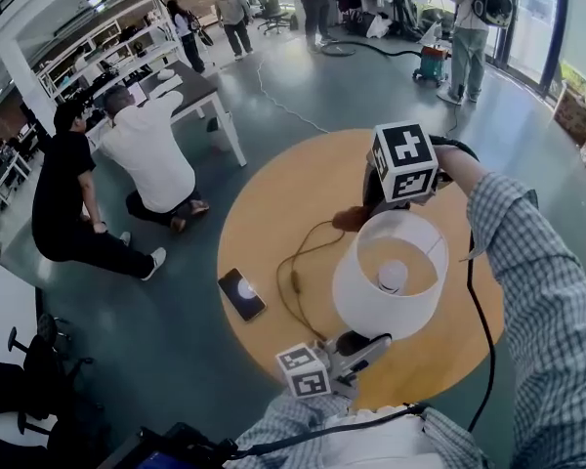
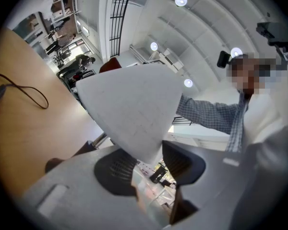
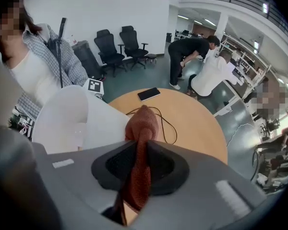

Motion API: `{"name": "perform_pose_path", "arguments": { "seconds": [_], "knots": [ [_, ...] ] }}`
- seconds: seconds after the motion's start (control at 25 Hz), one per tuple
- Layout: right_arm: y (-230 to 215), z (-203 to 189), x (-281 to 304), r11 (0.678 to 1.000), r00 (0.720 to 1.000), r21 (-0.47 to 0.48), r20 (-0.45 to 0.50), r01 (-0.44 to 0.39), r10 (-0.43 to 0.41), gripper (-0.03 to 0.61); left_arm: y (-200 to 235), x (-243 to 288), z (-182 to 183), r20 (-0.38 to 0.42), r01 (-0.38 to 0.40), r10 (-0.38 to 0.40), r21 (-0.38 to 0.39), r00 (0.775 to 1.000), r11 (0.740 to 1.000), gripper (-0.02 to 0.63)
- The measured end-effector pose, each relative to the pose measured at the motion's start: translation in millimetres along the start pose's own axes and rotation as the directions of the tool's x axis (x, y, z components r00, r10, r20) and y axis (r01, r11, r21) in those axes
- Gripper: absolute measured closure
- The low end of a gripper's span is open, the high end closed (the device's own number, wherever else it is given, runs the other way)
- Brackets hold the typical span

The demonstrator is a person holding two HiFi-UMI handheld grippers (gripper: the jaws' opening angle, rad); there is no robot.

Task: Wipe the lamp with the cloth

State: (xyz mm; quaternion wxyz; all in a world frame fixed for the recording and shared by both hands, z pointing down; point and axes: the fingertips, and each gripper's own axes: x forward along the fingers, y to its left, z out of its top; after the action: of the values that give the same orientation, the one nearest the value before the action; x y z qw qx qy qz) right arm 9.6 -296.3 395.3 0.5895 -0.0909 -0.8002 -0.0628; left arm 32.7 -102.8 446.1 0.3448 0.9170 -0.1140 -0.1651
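Observation:
A lamp with a white shade point(image 1: 386, 279) stands on the round wooden table point(image 1: 273, 203). My left gripper point(image 1: 356, 348) reaches in from the near side, and in the left gripper view its jaws are closed on the lower edge of the lampshade point(image 2: 134, 109). My right gripper point(image 1: 369, 213) hangs at the shade's far rim, pointing steeply down. It is shut on a rust-brown cloth point(image 3: 143, 128), whose bunched end point(image 1: 350, 219) sticks out beside the rim. The right gripper view shows the shade point(image 3: 72, 119) just left of the cloth.
A dark phone point(image 1: 241, 294) lies on the table's left part, with the lamp's black cable point(image 1: 298, 281) looping beside it. Two people crouch on the floor point(image 1: 146, 154) by a white table point(image 1: 190, 91) at the left. Office chairs point(image 3: 120, 44) stand further off.

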Motion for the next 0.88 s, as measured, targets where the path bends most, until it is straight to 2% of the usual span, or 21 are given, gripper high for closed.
{"name": "perform_pose_path", "arguments": {
  "seconds": [0.4, 0.64, 0.88],
  "knots": [
    [9, 10, -9, 0.991, 0.995, -0.132, -0.102, -0.016, 0.003, 0.511, -1, -1, -2, -0.002, 0.005, -0.005, 0.002, 1.000, 1.000, 0.449],
    [22, 31, -34, 0.967, 0.992, -0.256, -0.123, 0.001, -0.033, 0.511, -1, 0, -2, -0.002, 0.004, -0.004, -0.001, 1.000, 1.000, 0.449],
    [24, 47, -27, 0.949, 0.982, -0.312, -0.187, -0.042, -0.018, 0.511, 0, 1, -2, -0.008, 0.008, -0.008, 0.003, 1.000, 1.000, 0.449]
  ]
}}
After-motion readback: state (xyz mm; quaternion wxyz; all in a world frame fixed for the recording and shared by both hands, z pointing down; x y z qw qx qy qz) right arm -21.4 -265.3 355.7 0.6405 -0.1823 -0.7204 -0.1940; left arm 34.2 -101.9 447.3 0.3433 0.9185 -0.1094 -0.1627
